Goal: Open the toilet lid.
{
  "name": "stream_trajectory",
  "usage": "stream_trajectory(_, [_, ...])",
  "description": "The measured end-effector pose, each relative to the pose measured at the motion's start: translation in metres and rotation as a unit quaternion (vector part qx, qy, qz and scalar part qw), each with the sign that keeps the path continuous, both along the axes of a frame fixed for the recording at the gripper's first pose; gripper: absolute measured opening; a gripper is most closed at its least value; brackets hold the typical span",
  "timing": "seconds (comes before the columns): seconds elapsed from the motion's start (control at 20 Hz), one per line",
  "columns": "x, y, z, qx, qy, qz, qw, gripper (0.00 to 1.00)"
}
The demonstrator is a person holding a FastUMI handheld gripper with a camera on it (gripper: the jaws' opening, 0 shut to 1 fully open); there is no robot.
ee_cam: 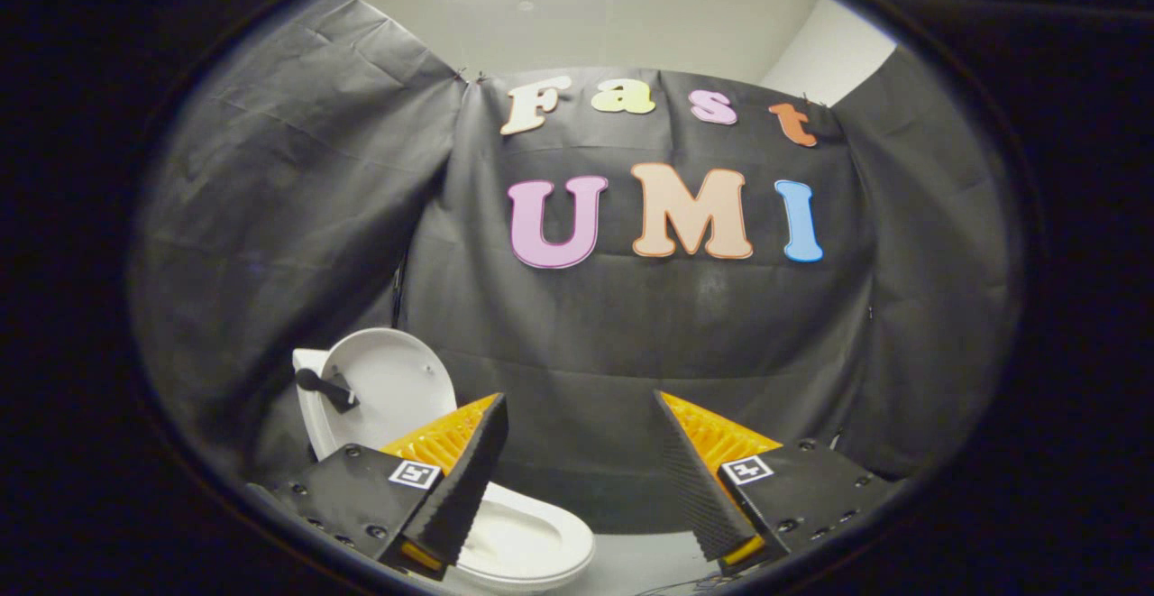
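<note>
With its seat exposed, white toilet lid (388,380) upright beyond the empty, wide-apart claw (581,416).

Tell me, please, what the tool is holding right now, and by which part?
Nothing: the tool is open, with only air between its fingers. The toilet lid stands raised, beyond them.

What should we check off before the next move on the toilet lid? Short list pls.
1. Toilet lid raised, standing upright behind the bowl: ok.
2. Bowl uncovered: ok.
3. Tongs open, nothing between the fingers: ok.
4. Fingers free of the lid, which lies beyond the one beside it: ok.
5. Black handle on the lid intact: cannot tell.
6. Lid stable, won't fall back: cannot tell.
</note>
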State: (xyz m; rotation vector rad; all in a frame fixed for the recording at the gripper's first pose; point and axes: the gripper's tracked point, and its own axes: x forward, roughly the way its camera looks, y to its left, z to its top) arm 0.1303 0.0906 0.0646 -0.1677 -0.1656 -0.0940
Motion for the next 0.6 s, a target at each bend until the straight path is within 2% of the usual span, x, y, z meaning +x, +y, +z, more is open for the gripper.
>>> stream_trajectory(0.15, [-0.008,-0.012,-0.026,-0.009,0.045,0.013,0.999,1.00])
stream_trajectory(0.4, [-0.022,-0.033,-0.067,-0.007,0.117,0.041,0.992,0.97])
stream_trajectory(0.6, [-0.035,-0.064,-0.080,0.020,0.123,0.033,0.992,0.96])
